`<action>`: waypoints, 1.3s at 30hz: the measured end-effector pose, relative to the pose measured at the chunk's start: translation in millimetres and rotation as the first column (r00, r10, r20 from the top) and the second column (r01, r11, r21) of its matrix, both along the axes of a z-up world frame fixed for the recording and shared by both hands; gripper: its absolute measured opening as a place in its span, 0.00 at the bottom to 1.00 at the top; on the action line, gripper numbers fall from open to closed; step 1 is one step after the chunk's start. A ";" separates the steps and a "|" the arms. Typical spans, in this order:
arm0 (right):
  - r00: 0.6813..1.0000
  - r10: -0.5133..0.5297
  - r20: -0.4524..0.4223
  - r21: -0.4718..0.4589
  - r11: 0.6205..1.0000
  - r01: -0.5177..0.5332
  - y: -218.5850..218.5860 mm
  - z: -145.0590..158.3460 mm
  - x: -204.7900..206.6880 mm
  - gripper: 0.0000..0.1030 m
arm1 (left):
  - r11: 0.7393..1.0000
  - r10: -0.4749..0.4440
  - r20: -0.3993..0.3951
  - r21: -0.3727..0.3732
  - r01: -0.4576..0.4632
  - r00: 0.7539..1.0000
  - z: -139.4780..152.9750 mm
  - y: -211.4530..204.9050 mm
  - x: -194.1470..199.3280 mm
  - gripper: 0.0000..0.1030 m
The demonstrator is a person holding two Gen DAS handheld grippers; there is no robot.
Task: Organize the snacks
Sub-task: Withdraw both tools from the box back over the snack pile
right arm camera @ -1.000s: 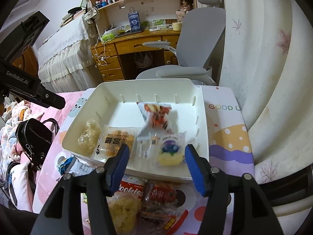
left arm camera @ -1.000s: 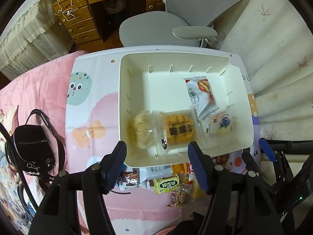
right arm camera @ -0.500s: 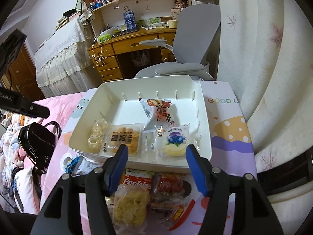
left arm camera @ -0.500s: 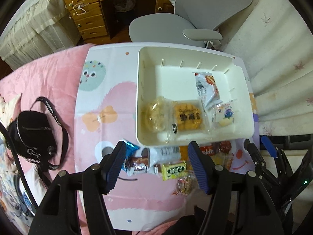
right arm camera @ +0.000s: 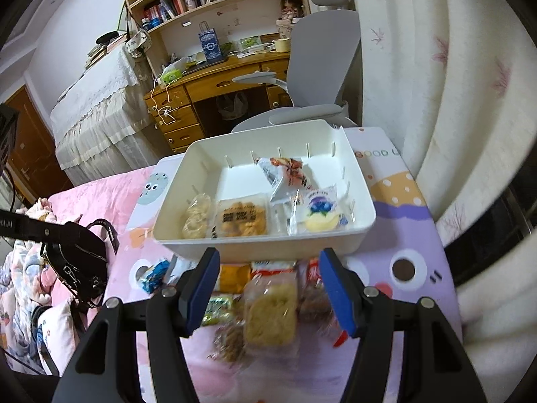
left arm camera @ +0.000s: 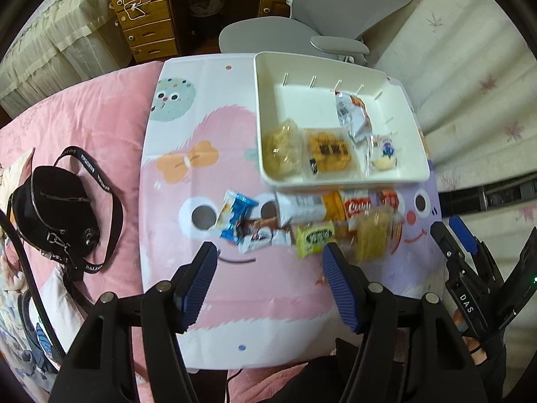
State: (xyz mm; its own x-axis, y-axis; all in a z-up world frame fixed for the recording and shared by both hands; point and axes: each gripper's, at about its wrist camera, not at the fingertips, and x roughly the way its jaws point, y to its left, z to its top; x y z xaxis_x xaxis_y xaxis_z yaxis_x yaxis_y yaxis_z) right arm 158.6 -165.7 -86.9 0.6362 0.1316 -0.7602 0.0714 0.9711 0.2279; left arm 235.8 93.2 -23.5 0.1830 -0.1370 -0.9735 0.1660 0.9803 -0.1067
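A white bin (left arm camera: 416, 174) (right arm camera: 188, 161) on the cartoon mat holds several wrapped snacks, among them an orange cake pack (left arm camera: 330, 151) (right arm camera: 241, 218) and a blueberry cake (left arm camera: 384, 154) (right arm camera: 319, 211). Loose snacks lie in front of it: a blue packet (left arm camera: 235, 218), a green packet (left arm camera: 315, 235), a pale crumbly cake pack (left arm camera: 371, 235) (right arm camera: 270, 305). My left gripper (left arm camera: 268, 288) is open and empty above the mat, just short of the loose snacks. My right gripper (right arm camera: 268, 295) is open, its jaws on either side of the pale cake pack, above it.
A black handbag (left arm camera: 57, 215) (right arm camera: 77, 262) lies on the pink bedding at the left. A grey office chair (left arm camera: 335, 10) (right arm camera: 319, 67) and a wooden desk (left arm camera: 147, 23) stand behind the bin. A curtain (right arm camera: 436, 100) hangs at the right.
Both grippers have pulled back from the bin toward me, so the loose snacks in front of it have come into view. Both stay open and empty.
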 end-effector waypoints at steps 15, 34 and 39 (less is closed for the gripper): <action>0.989 -0.141 -0.047 0.104 0.984 0.146 31.6 -4.9 -81.7 0.60 | 0.990 -0.127 0.019 -0.056 0.128 0.992 0.2 28.7 -66.5 0.62; 0.973 -0.081 -0.216 0.278 0.950 0.141 -12.0 -42.0 -64.8 0.61 | 0.978 -0.184 -0.013 -0.099 0.181 0.983 -48.9 -30.0 -77.5 0.72; 0.962 -0.017 -0.271 0.322 0.941 0.107 -25.4 -60.5 -42.8 0.61 | 0.986 -0.155 -0.077 -0.077 0.150 0.985 -69.9 -49.8 -68.8 0.72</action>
State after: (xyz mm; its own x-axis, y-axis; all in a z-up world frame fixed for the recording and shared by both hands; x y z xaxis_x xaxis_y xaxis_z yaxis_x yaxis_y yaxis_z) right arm 115.8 -191.2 -147.4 0.4369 0.3711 -0.8194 0.2295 0.8348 0.5005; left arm 167.0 43.4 -93.5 0.0746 -0.2259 -0.9713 0.3009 0.9337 -0.1941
